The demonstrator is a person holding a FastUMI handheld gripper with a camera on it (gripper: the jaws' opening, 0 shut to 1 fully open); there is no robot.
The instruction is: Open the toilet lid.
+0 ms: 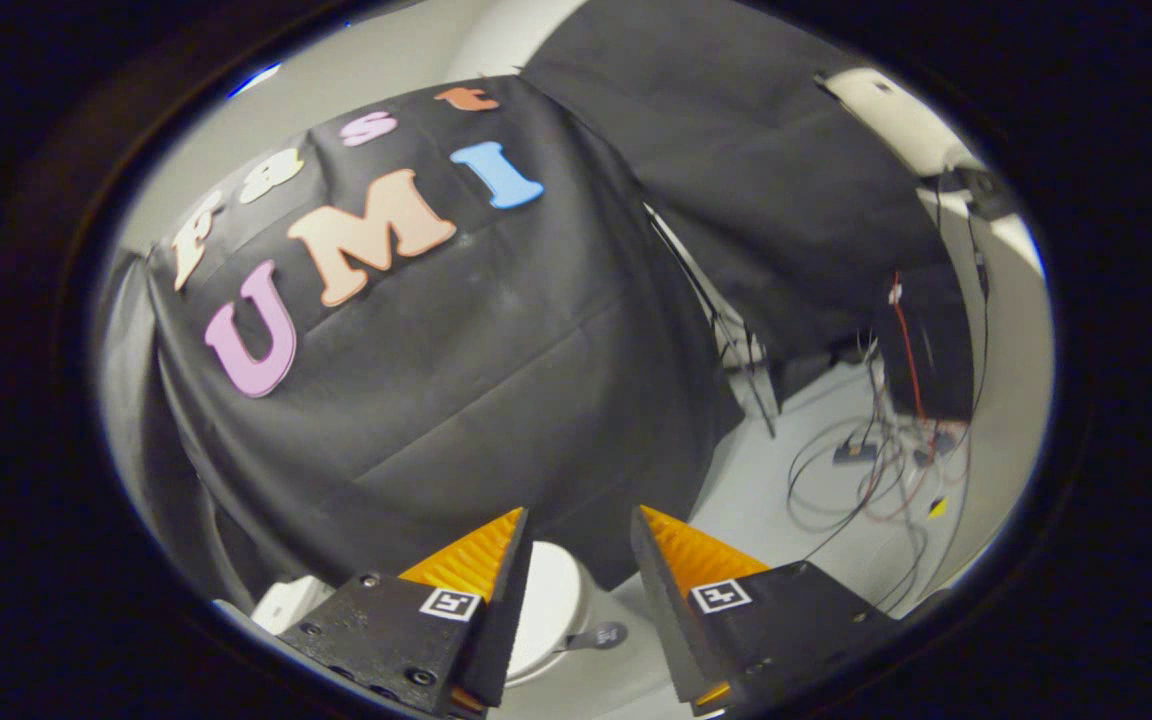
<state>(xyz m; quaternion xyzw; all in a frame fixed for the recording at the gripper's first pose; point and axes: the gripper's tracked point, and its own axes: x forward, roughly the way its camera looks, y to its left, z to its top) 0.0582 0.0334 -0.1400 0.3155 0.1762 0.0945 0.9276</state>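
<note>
We take the toilet [548,600] as our landmark; it is the task's thing, and we see a rounded white part of it low down, partly hidden by one finger. We cannot tell from here whether that white surface is the lid or the bowl.

Largest is the black cloth wall [496,380], hanging behind and above the toilet and draped down almost to it, probably to screen the booth. Next, the pale floor [816,540] spreads away to one side of the toilet. On it, well apart from the toilet, lies a tangle of cables [866,470] below a dark box [921,340], likely pushed aside to keep the working area free.

Then the gripper [581,525]: its fingers stand spread, pinching nothing, with the toilet showing through the gap and beyond the tips. We judge it is held high and open because the approach has not yet reached the lid.

Smallest, a small dark tab [604,634] sits just beside the toilet.
</note>
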